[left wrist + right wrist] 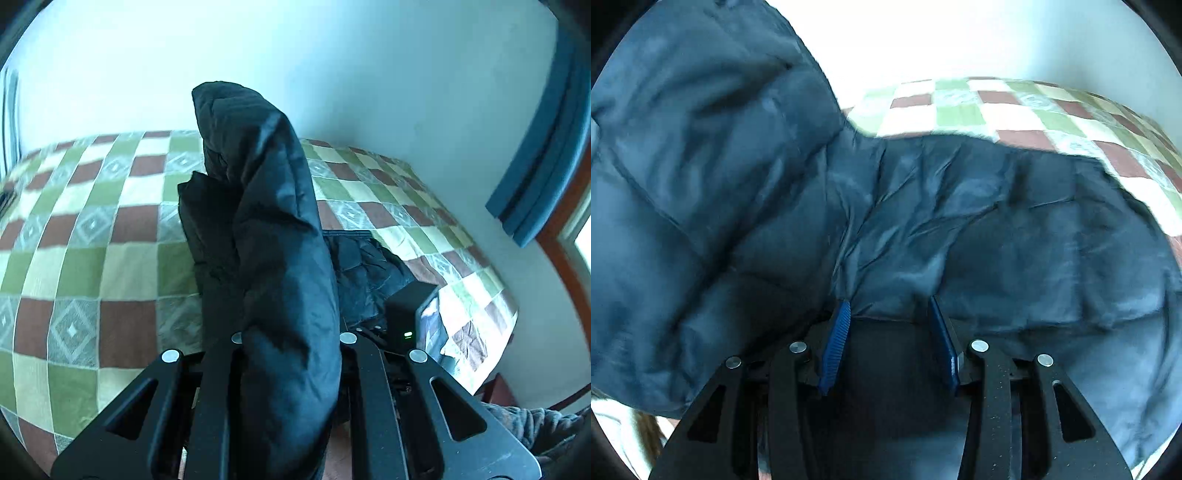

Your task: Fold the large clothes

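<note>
The left gripper (pixel 291 354) was clamped on a raised fold of the dark puffer jacket (pixel 273 229); carrying it across evenly would likely keep the fold straight. The right gripper (pixel 890 332), tilted downward, had blue pads (pixel 837 343) part open against the jacket's edge. Beyond lay the checked quilt (pixel 92 240).

The bed (pixel 92 229) I work over wears a checked quilt (pixel 74 325) of green, cream and brick-red squares. My dark padded jacket (pixel 960 229) lies directly on that quilt, spread across its near side, with bare quilt showing beyond the jacket toward the pale wall (pixel 369 92).
</note>
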Action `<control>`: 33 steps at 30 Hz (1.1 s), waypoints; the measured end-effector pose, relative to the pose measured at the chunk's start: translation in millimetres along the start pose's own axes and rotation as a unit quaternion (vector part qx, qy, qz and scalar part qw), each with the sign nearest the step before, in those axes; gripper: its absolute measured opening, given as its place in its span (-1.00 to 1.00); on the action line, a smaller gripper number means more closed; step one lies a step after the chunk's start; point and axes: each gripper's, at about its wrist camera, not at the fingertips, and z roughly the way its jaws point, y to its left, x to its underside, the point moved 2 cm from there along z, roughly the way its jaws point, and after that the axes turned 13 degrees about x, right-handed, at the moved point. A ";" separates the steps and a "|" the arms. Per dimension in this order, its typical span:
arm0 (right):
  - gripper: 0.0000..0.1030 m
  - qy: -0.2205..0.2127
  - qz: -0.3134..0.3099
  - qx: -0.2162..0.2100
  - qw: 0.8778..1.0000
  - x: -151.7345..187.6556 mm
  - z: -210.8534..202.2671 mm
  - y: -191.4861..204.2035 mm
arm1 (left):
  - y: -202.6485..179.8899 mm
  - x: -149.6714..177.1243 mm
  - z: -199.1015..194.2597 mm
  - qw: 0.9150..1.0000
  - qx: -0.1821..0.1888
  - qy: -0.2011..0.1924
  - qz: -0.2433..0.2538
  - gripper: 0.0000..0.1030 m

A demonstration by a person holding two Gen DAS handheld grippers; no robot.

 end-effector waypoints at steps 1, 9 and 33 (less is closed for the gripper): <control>-0.14 -0.008 0.006 0.005 1.000 -1.2 -8.3 -11.0 | -11.1 -1.5 7.7 1.000 0.003 0.003 0.005 -0.74; -0.11 -0.022 0.066 0.050 0.996 9.5 -54.0 -123.3 | -75.8 4.2 83.4 0.998 0.008 0.041 0.043 -0.74; 0.09 -0.002 0.156 0.084 0.984 46.5 -74.7 -230.2 | -148.3 58.5 193.4 0.992 -0.005 0.072 0.101 0.03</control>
